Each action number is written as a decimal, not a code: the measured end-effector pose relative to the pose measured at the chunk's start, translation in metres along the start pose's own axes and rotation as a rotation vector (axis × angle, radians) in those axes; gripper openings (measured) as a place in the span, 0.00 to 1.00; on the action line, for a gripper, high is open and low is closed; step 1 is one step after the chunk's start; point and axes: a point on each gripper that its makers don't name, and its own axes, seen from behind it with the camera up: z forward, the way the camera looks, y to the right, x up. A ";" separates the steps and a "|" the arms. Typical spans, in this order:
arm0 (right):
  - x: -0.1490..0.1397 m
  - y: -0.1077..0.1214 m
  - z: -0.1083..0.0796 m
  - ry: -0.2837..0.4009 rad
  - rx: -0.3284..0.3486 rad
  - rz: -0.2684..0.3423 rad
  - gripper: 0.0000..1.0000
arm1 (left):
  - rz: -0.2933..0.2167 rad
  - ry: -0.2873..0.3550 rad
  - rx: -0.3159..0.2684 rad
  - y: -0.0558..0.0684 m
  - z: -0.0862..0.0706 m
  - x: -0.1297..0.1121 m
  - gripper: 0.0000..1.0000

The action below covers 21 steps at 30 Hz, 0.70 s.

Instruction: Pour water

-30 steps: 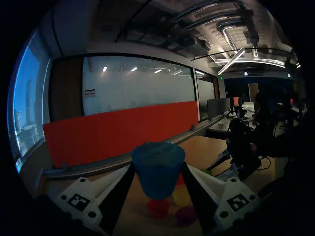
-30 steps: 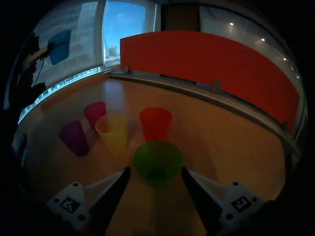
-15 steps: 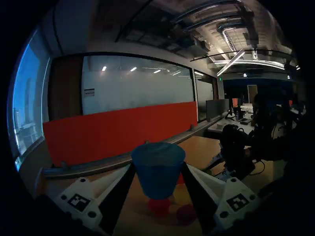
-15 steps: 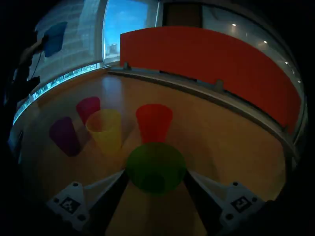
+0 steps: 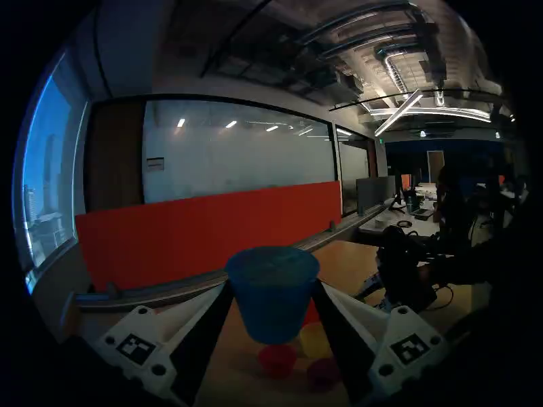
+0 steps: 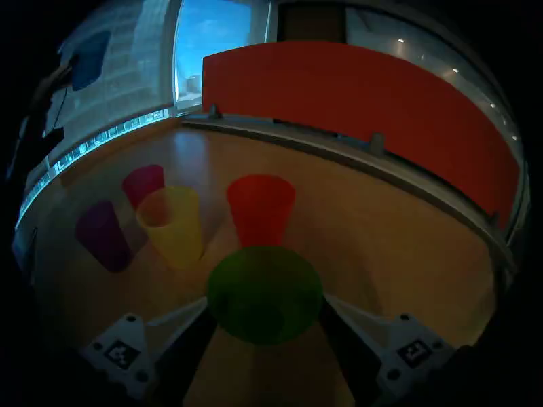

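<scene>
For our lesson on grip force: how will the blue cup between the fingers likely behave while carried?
The blue cup looks like thin translucent plastic, so probably light and apt to flex if the left gripper squeezes harder. Its walls widen upward, so it should wedge between the fingers rather than slip down.

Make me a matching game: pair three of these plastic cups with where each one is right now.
Things: 1 blue plastic cup; 2 green plastic cup; 3 red plastic cup.
Places: A standing on the wooden table, beyond the green one; B raised in the left gripper; C between the fingers of the right gripper.
Pairs: 1-B, 2-C, 3-A.
</scene>
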 end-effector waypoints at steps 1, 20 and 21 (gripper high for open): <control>0.000 -0.001 0.000 0.002 0.002 0.002 0.92 | 0.000 0.000 0.000 0.000 0.000 0.000 0.83; 0.024 -0.008 -0.024 0.071 0.005 -0.034 0.88 | 0.002 -0.006 -0.003 0.000 0.001 -0.003 0.83; 0.028 -0.009 -0.027 0.079 0.006 -0.037 0.88 | 0.002 -0.006 -0.003 0.000 0.001 -0.002 0.83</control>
